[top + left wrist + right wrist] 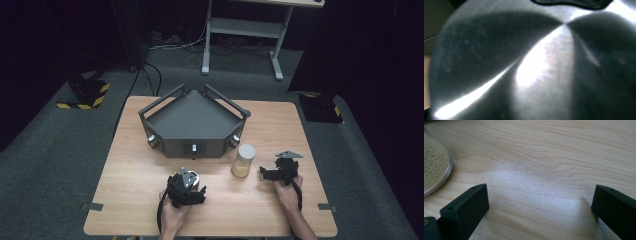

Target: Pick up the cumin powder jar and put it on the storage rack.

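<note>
Your left hand [172, 215] enters from the near edge and carries the left gripper [186, 187], pointed downward; whether its jaws are open or closed cannot be made out. Your right hand [289, 192] holds the right gripper [540, 202] low and level, its jaws spread wide with nothing between them.

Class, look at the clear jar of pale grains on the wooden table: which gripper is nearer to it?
Right. The right gripper sits just right of the clear jar of pale grains; the left gripper is farther away, to its lower left, over a round metal object.

High view overhead facing forward, gripper views close, table [150, 165] shared
</note>
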